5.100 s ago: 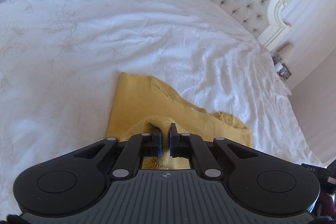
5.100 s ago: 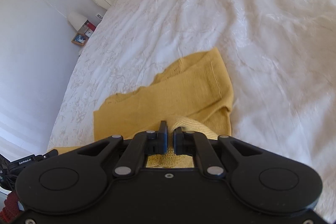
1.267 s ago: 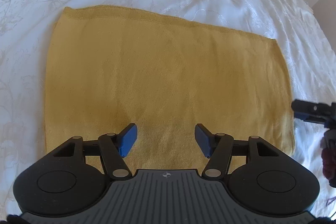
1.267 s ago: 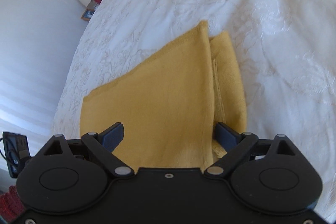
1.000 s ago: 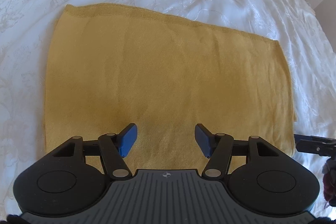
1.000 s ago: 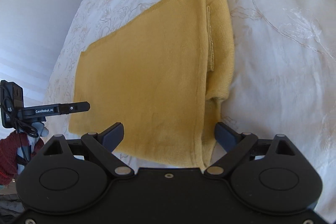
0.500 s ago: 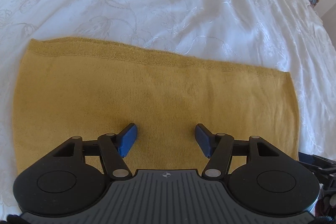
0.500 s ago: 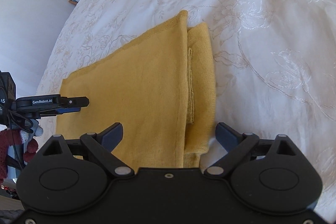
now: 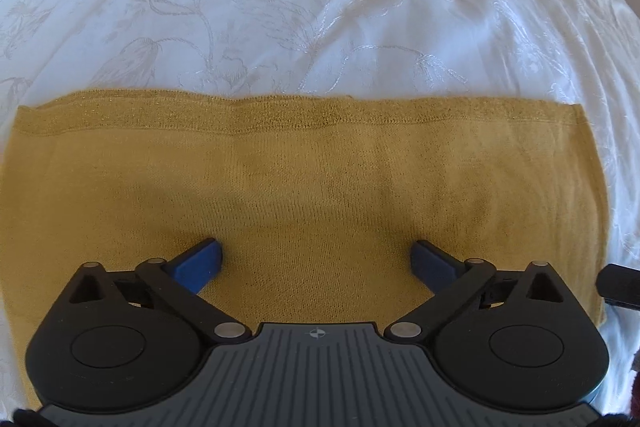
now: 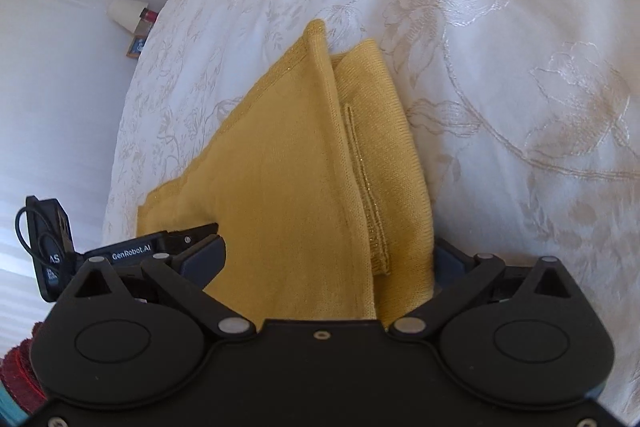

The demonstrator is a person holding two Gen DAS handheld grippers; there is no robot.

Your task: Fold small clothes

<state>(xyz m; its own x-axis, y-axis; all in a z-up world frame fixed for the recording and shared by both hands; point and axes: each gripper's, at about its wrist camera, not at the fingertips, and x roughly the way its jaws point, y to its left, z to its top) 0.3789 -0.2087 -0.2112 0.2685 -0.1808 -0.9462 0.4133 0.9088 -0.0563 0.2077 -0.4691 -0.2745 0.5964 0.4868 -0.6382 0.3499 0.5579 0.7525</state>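
Right wrist view: your right gripper [image 10: 326, 259] and left gripper [image 9: 316, 261] both spread wide, holding nothing; the yellow knit [image 10: 280, 187] has offset layers, so you risk pinching only the top one.

My left wrist camera looks forward and down, close over the yellow knit garment [image 9: 320, 187] on the bed [image 9: 280, 7]. My right wrist camera views the same garment [image 10: 288, 195] along its side edge, equally close, with the left gripper [image 10: 188, 241] at its left margin.
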